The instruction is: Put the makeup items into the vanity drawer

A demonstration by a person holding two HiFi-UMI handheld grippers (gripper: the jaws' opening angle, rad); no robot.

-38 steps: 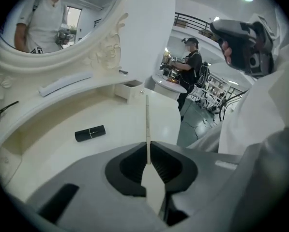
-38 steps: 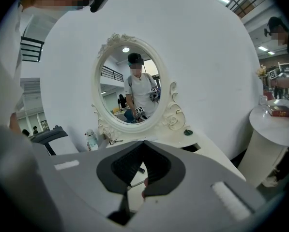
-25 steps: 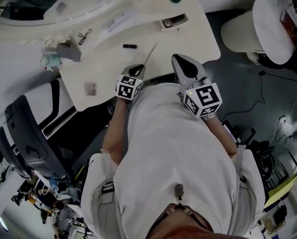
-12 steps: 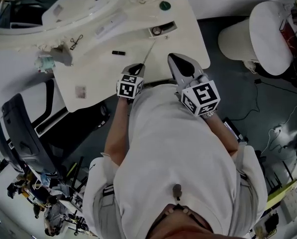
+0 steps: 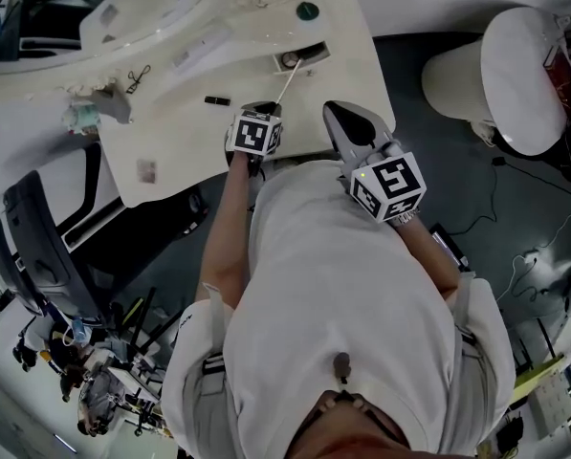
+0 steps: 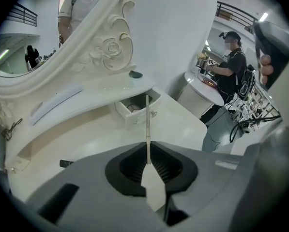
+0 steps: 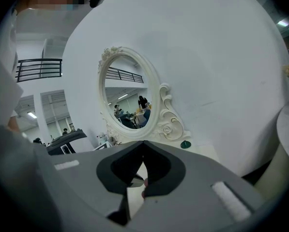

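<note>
The jaws of my left gripper [image 6: 147,146] pinch a thin, light, probably snappable stick [image 6: 147,117] at its lower end; my right gripper [image 7: 143,142] has its jaws closed.

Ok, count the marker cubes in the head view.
2. One cube sits on the left gripper, above the front edge of the vanity; the other sits on the right gripper, nearer the person. None seems hidden.

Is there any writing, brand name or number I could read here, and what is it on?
None can be read.
The left marker cube and right marker cube carry black-and-white square patterns, not words or numbers.
The vanity top shows no legible print.
</note>
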